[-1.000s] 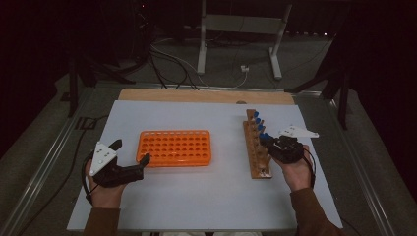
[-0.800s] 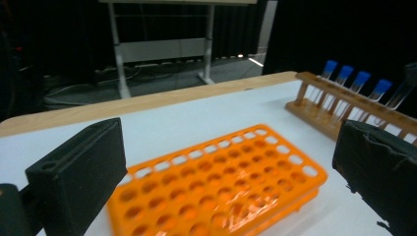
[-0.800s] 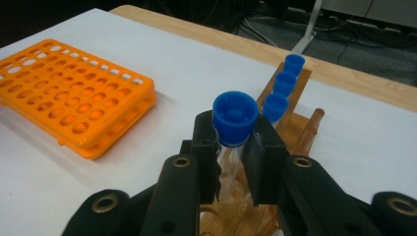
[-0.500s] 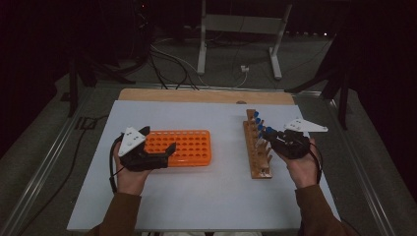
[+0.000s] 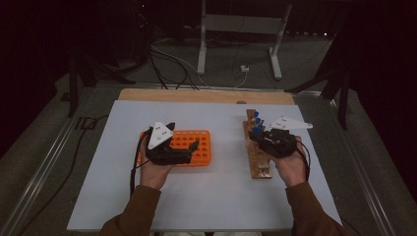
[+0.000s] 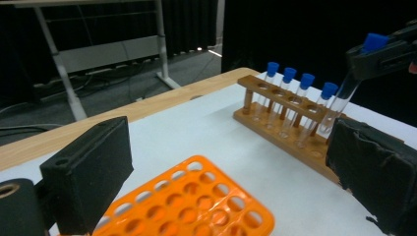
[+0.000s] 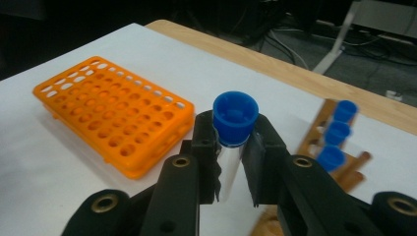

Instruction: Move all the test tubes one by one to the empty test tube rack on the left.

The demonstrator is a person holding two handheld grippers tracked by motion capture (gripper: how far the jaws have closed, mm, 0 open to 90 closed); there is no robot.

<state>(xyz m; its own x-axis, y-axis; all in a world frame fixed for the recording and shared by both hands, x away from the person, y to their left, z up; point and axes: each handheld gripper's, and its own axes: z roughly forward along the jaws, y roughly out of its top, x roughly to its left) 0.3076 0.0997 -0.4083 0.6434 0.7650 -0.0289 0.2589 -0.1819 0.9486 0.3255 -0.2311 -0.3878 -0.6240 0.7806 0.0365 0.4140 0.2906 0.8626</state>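
Note:
An orange tube rack (image 5: 199,147) with several empty holes lies left of centre on the white table (image 5: 216,196). My left gripper (image 5: 183,136) hovers over its left part, open; its jaws have just been closing a little, with nothing between them. In the left gripper view the left gripper (image 6: 231,167) frames the orange rack (image 6: 196,206). A wooden rack (image 5: 255,166) at the right holds several blue-capped tubes (image 6: 287,98). My right gripper (image 7: 231,140) is shut on a clear blue-capped tube (image 7: 235,115), held tilted above the wooden rack's near end (image 6: 344,96).
A wooden strip (image 5: 196,96) runs along the table's far edge. Beyond it stand a metal stand (image 5: 236,29) and floor cables (image 5: 167,54). Bare white table lies between the two racks and in front of them.
My left hand swept right from the table's left side to above the orange rack. The right gripper rose slightly with the tube in it.

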